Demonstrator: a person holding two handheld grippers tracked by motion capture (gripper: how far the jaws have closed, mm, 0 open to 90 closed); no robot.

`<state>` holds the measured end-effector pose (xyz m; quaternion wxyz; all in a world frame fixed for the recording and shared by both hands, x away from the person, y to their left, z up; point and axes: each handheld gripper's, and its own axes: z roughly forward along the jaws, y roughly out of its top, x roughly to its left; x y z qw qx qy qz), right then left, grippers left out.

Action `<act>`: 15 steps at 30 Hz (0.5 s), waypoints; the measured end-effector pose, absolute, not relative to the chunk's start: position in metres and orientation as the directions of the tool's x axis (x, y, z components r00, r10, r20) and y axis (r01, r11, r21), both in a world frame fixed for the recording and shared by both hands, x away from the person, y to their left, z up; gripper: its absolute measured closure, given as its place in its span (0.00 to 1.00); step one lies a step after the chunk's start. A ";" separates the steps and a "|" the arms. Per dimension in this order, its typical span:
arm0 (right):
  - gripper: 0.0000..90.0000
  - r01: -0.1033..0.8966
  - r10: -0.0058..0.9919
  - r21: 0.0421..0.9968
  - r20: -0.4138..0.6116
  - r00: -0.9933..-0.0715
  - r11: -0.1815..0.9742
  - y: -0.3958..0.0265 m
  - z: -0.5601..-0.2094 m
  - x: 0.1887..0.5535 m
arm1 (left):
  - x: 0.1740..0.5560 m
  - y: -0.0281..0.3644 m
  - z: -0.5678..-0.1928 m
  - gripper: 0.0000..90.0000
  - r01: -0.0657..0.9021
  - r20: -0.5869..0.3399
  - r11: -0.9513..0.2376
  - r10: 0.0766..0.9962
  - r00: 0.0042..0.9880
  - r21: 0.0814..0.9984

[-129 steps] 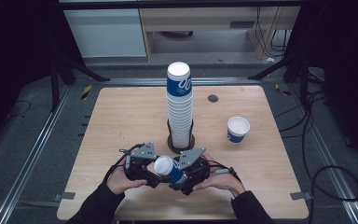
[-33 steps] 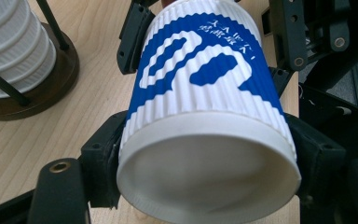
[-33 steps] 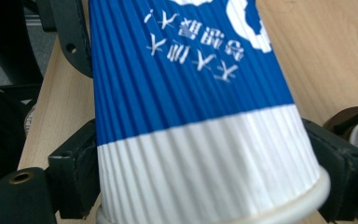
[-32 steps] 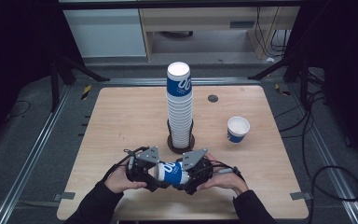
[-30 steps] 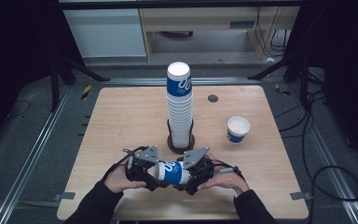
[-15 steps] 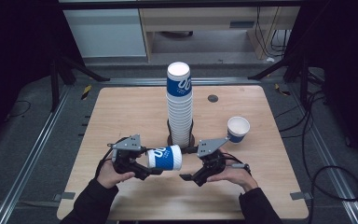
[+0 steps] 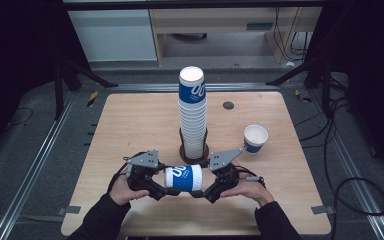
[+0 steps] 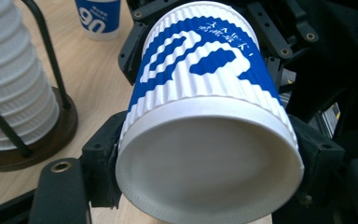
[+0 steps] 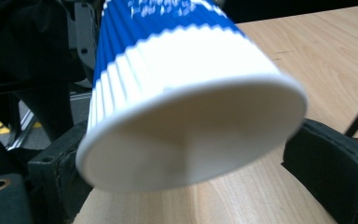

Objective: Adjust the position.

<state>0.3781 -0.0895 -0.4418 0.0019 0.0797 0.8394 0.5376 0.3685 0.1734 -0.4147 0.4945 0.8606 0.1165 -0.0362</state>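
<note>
a ribbed paper cup — blue band with white lettering, white at both ends — lies on its side between the two grippers, near the front edge of the wooden table. the left gripper has its jaws pinching the cup's closed base end, seen close in the left gripper view. the right gripper brackets the cup's open rim with its jaws, though whether they press on it i cannot tell. just behind the cup stands a tall stack of cups in a dark wire holder. a single upright cup sits well apart, to the right.
</note>
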 end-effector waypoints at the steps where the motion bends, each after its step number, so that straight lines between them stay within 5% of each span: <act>1: 0.09 0.129 0.127 0.902 0.083 -0.988 0.412 -0.089 -0.442 0.378 | 0.368 0.173 -0.415 0.29 0.236 -0.179 -0.487 0.162 0.970 0.841; 15: 0.18 0.114 0.115 0.907 0.074 -0.991 0.405 -0.091 -0.441 0.377 | 0.370 0.175 -0.414 0.26 0.252 -0.178 -0.486 0.195 0.965 0.837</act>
